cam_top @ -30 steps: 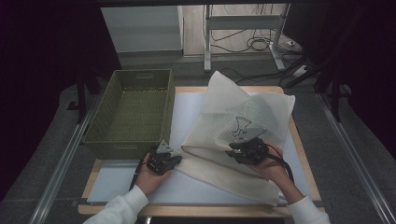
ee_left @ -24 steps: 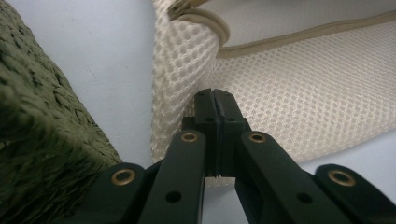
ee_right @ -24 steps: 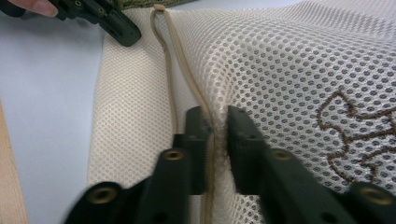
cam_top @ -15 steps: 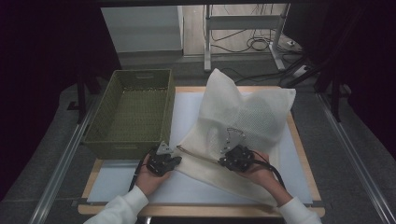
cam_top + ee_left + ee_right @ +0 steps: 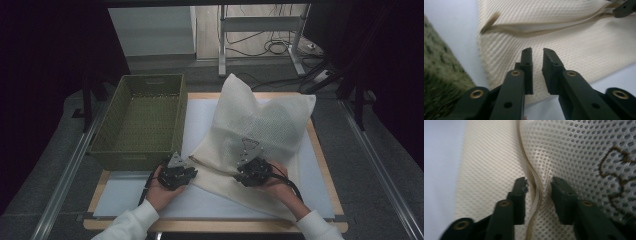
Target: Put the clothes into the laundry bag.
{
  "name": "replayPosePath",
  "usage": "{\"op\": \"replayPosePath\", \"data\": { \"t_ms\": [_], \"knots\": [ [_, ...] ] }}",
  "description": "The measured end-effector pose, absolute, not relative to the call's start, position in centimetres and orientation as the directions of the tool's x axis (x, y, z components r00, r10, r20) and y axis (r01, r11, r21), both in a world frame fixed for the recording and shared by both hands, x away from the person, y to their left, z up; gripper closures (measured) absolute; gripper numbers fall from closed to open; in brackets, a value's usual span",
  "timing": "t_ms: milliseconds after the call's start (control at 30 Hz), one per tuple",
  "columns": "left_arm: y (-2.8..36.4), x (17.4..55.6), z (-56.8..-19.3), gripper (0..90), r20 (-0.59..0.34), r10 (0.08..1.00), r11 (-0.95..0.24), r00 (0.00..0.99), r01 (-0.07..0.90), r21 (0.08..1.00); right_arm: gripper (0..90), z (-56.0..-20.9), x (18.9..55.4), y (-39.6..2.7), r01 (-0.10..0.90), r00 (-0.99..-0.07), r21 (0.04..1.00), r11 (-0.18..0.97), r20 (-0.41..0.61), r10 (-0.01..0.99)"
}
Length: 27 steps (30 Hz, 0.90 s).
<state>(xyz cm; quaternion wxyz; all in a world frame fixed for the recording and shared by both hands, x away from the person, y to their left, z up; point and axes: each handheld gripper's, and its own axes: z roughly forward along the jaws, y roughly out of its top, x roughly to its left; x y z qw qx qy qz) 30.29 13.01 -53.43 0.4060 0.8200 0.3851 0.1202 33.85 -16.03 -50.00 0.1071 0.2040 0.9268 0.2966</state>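
Your cream mesh laundry bag (image 5: 260,130) lies across the white mat (image 5: 200,117), beside the green woven basket (image 5: 142,120). It's soft, light and floppy, so take it by the tan-edged seam (image 5: 534,190). Your right gripper (image 5: 248,172) has dropped onto that seam, its jaws just opening astride it, seemingly unpinched. Your left gripper (image 5: 176,172) has parted slightly, empty.
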Motion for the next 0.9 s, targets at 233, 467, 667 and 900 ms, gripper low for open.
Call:
{"op": "replayPosePath", "data": {
  "t_ms": [233,467,667,900],
  "knots": [
    [12.9,29.1,-52.1,71.8,-0.115,0.706,-0.353,0.699,0.488,0.798,50.6,-47.3,33.4,-18.4,0.319,-0.886,0.72,0.617,-0.006,0.464],
    [12.9,28.8,-51.5,62.2,-0.144,0.688,-0.33,0.711,0.484,0.81,45.8,-45.6,33.0,-21.3,0.345,-0.858,0.795,0.499,0.05,0.512],
    [12.8,28.9,-51.5,53.5,-0.157,0.671,-0.331,0.725,0.482,0.811,44.2,-45.7,33.2,-23.1,0.391,-0.833,0.821,0.417,0.122,0.54],
    [12.7,28.9,-51.3,43.8,-0.172,0.651,-0.325,0.739,0.476,0.818,40.9,-45.9,33.3,-24.0,0.402,-0.821,0.844,0.355,0.161,0.548]
  ]
}}
